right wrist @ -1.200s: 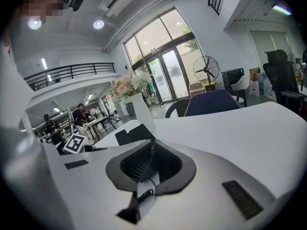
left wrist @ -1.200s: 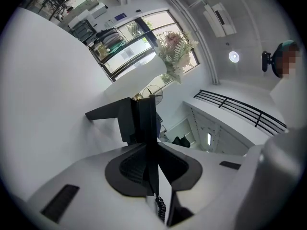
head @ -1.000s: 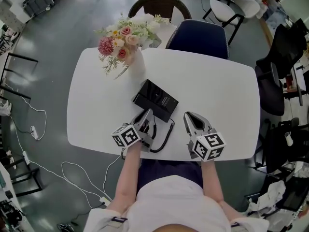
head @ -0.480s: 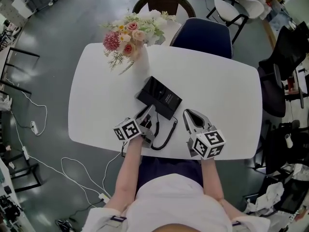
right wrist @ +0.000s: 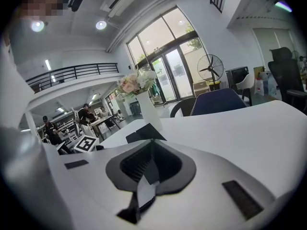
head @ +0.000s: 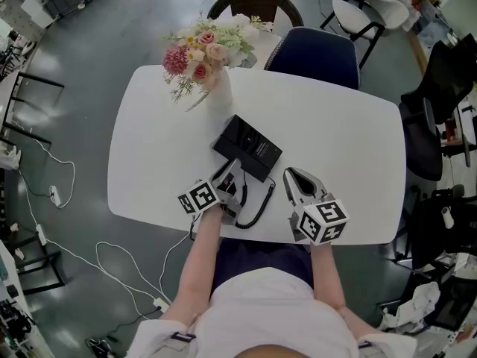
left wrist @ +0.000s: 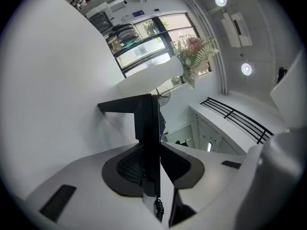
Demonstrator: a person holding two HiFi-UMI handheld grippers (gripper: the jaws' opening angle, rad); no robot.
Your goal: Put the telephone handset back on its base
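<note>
The black telephone base (head: 250, 146) lies in the middle of the white table (head: 335, 140). My left gripper (head: 234, 168) is just in front of the base's near edge, shut on the black handset (head: 241, 194). In the left gripper view the handset (left wrist: 147, 128) stands edge-on between the closed jaws, with its coiled cord (left wrist: 157, 208) hanging below. The cord (head: 259, 206) loops on the table between the two grippers. My right gripper (head: 288, 176) rests to the right of the cord, shut and empty. In its own view the right gripper (right wrist: 151, 150) points toward the base (right wrist: 144, 133).
A vase of pink and white flowers (head: 200, 57) stands at the table's far left, behind the base. A blue chair (head: 317, 54) and a dark round-backed chair (head: 253, 6) are at the far side. The table's near edge (head: 253, 237) runs right behind both grippers.
The head view has shifted a little. Neither gripper has visibly moved relative to the base.
</note>
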